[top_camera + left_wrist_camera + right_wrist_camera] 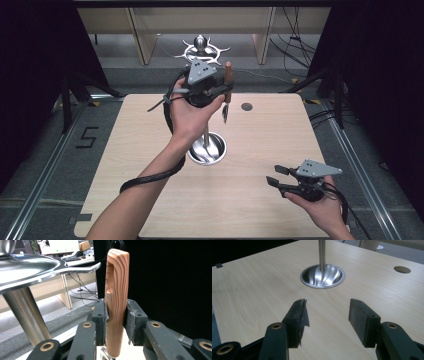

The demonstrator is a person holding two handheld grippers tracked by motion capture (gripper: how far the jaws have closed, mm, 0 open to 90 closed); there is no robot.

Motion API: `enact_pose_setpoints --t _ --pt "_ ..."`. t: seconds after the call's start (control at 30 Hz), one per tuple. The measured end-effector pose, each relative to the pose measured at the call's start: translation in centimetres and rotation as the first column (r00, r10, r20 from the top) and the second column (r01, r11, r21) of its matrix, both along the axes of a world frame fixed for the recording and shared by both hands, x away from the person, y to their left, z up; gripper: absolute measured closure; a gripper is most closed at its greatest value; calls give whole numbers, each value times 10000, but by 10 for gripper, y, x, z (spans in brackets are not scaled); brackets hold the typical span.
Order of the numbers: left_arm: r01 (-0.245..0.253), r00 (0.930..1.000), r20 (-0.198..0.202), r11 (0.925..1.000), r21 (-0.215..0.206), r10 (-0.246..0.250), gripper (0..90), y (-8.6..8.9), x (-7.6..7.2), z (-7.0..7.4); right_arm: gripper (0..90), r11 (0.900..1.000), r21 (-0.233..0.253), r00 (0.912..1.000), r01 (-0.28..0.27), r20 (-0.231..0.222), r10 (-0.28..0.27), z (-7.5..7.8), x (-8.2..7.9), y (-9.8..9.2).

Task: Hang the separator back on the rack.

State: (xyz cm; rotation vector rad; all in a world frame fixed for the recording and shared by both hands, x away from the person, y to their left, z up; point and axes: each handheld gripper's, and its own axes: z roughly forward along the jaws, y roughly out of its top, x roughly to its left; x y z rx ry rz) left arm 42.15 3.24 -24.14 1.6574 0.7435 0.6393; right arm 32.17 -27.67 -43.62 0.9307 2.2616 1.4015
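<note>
Nearest you, your right tool [278, 176] hovers low over the bench [260, 150] with its jaws apart, holding nothing. Farther out, your left tool [224, 91] is raised and clamped on the wooden-handled utensil [228, 75], just beside the steel stand's [207, 145] top hooks.

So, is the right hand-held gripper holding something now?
No, the right hand-held gripper stands open over the bare table, with nothing between its jaws.

Pale wooden tabletop [150, 150] sitting on grey floor [45, 150], black curtains [30, 60] hanging either side (cables [295, 30] trailing behind), shelving [145, 30] standing beyond.
</note>
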Motion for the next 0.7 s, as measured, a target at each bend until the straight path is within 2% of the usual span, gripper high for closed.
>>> enact_pose_setpoints --t 0.1,0.13,0.2,0.23,0.27,0.3,0.7 --pt "-20 10000 5 10000 -8 20 713 1 0 1 485 10000 -30 10000 -22 -93 21 0 0 0" --pt "-9 10000 3 10000 -47 9 713 1 0 1 485 10000 -58 10000 -66 54 66 -1 1 0" --pt "-2 10000 22 10000 -60 2 713 1 0 2 485 9999 -75 10000 -75 55 75 -1 1 1" --pt "90 9998 184 9998 204 -94 713 3 2 3 484 9997 -192 9996 -180 224 184 -1 3 -1" --pt "97 9998 181 9998 189 -100 713 4 2 3 485 10000 -65 10000 -42 -1 42 -1 0 1" --pt "3 10000 -19 9999 -134 -3 713 3 1 3 485 10000 -1 10000 27 3 -27 -1 0 2" --pt "27 10000 -89 9998 -204 -29 713 5 2 4 485 9997 -202 9999 -109 102 111 -1 2 0"
